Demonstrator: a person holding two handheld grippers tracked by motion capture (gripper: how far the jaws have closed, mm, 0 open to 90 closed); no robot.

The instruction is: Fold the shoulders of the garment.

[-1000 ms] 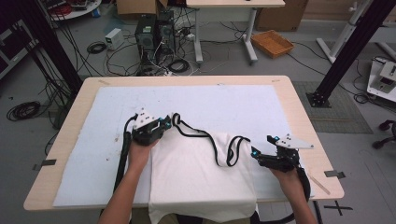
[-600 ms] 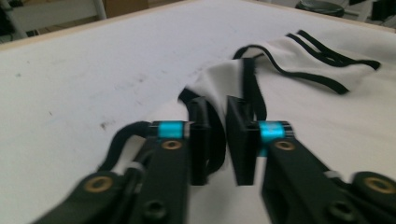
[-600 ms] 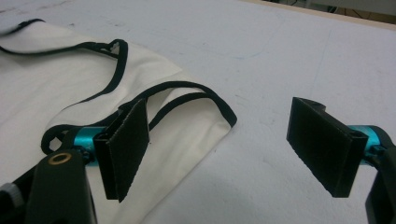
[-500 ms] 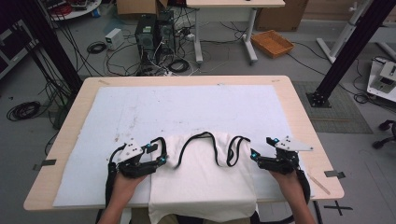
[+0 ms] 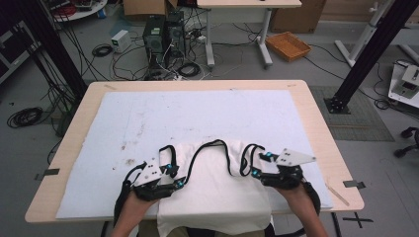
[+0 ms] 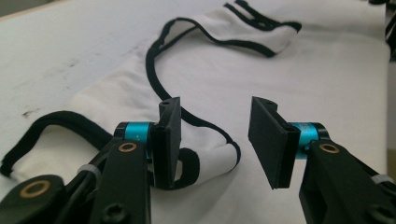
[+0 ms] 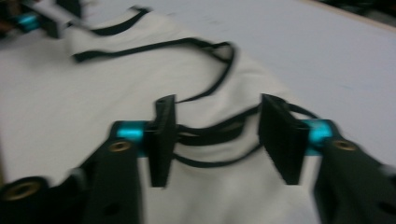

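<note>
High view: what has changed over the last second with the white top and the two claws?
The left claw came back toward the table's near edge, dragging the top's left shoulder strap with it; its jaws opened, then began closing, and now stand apart with the strap fold between them. The right claw slid inward onto the right strap, its jaws closing around it, still apart. The white mat stayed put.

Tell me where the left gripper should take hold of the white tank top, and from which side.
Probably the folded shoulder strap of the white tank top, lying between the left gripper's open jaws. Its black-trimmed end is doubled over and raised off the white table cover. Come in low from the person's side, one pad on each side of the strap.
</note>
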